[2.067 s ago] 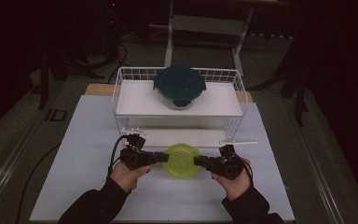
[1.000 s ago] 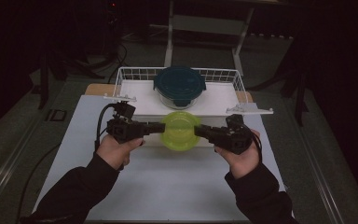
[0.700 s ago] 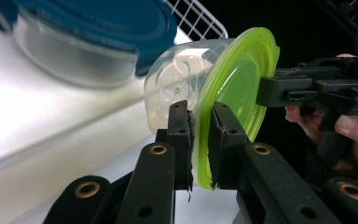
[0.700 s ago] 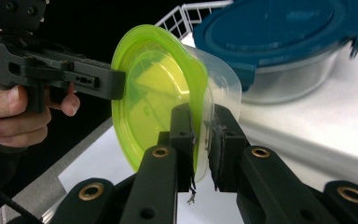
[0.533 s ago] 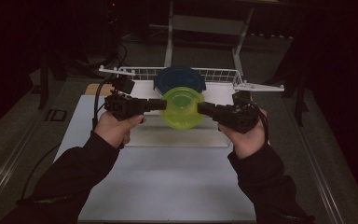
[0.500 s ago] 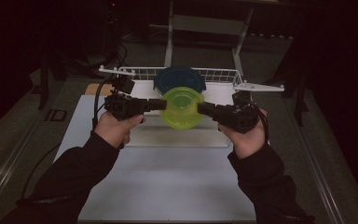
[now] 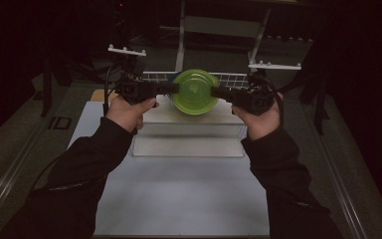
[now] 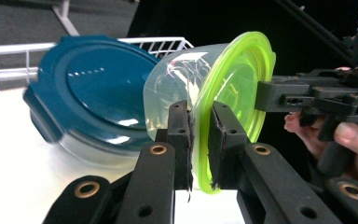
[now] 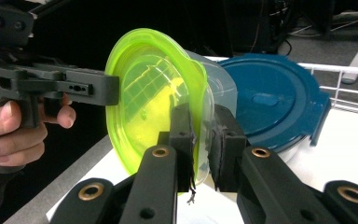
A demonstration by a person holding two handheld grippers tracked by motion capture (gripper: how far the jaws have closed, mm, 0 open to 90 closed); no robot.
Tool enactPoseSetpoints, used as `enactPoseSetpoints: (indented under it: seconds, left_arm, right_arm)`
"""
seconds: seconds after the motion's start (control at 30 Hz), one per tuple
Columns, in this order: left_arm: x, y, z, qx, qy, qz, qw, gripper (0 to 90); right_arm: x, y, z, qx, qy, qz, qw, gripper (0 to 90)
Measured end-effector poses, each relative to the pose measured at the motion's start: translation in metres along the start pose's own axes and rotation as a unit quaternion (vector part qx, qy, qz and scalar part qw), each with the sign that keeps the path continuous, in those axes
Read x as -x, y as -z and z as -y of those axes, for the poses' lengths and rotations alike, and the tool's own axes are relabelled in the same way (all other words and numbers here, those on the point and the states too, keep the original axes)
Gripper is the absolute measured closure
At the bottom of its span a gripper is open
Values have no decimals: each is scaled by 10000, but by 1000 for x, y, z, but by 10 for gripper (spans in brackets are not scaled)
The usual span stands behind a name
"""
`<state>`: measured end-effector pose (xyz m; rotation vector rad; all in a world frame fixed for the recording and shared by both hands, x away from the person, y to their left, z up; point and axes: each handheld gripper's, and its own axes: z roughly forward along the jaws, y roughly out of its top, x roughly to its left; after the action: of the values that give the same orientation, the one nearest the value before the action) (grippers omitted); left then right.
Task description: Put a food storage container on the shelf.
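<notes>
Holding the green-lidded tub (image 7: pixel 195 92) by opposite edges of its rim, the left claw (image 7: pixel 171 88) and right claw (image 7: pixel 219 92) are both clamped on it, tipped on its side above the wire basket's (image 7: pixel 231 78) near edge. Beyond it sits the blue-lidded container (image 8: pixel 93 93); lowering inside and releasing remain, I judge.

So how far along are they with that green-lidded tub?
Done: the lidded clear container is off the table, pinched at opposite rims by the left gripper and right gripper. In hand: it hangs tilted over the wire basket, near the blue-lidded container. Left, likely: setting it down and letting go.
</notes>
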<state>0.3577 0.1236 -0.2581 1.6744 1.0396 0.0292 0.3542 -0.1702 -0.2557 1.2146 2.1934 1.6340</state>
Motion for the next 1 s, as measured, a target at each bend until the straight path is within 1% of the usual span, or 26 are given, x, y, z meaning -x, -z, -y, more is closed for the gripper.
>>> enactPoseSetpoints:
  seconds: [0.1,0.13,0.23,0.27,0.3,0.4,0.53,0.6,0.63,0.67,0.77,0.8,0.87,0.93,1.0]
  left_arm:
    - [-3,-3,-3,-24,20,-45,10000,793]
    - [-6,-5,-6,-7,68,-80,9999,793]
    - [-13,-9,-10,-18,187,-72,9998,792]
    - [-14,-10,-11,-21,178,-75,9998,792]
    - [-16,-11,-12,-22,224,-52,9997,792]
    - [-19,-13,-15,-18,230,-15,9997,789]
    - [-21,-16,-19,22,266,23,9996,780]
    - [-21,-18,-21,32,215,-4,9998,772]
    - [-21,-19,-22,37,223,10,9997,765]
    - [-21,-20,-23,59,221,-23,9997,760]
    - [-22,-22,-24,78,246,-29,9997,750]
    - [-23,-23,-25,86,251,-78,9996,750]
    - [-27,-26,-27,131,260,-108,9995,738]
    - [-29,-27,-28,156,289,-99,9994,736]
    - [-31,-29,-29,193,275,-135,9993,715]
  right_arm:
    - [2,-3,-4,-31,-17,26,10000,808]
    - [4,-7,-8,-62,-28,66,10000,808]
    - [8,-12,-13,-102,-64,102,9999,807]
    - [10,-14,-15,-143,-103,116,9998,805]
    - [10,-15,-16,-147,-107,117,9998,805]
    - [14,-18,-19,-166,-147,95,9997,802]
    - [21,-20,-22,-145,-338,43,9993,792]
    - [22,-22,-23,-140,-326,84,9993,781]
    - [24,-22,-24,-130,-354,121,9992,768]
    - [24,-23,-24,-138,-350,163,9992,767]
    - [26,-24,-26,-135,-370,208,9990,751]
    - [27,-25,-27,-134,-382,252,9989,752]
    - [30,-28,-29,-122,-472,265,9985,736]
    - [31,-29,-30,-119,-485,263,9984,728]
    - [33,-32,-32,-100,-558,296,9980,723]
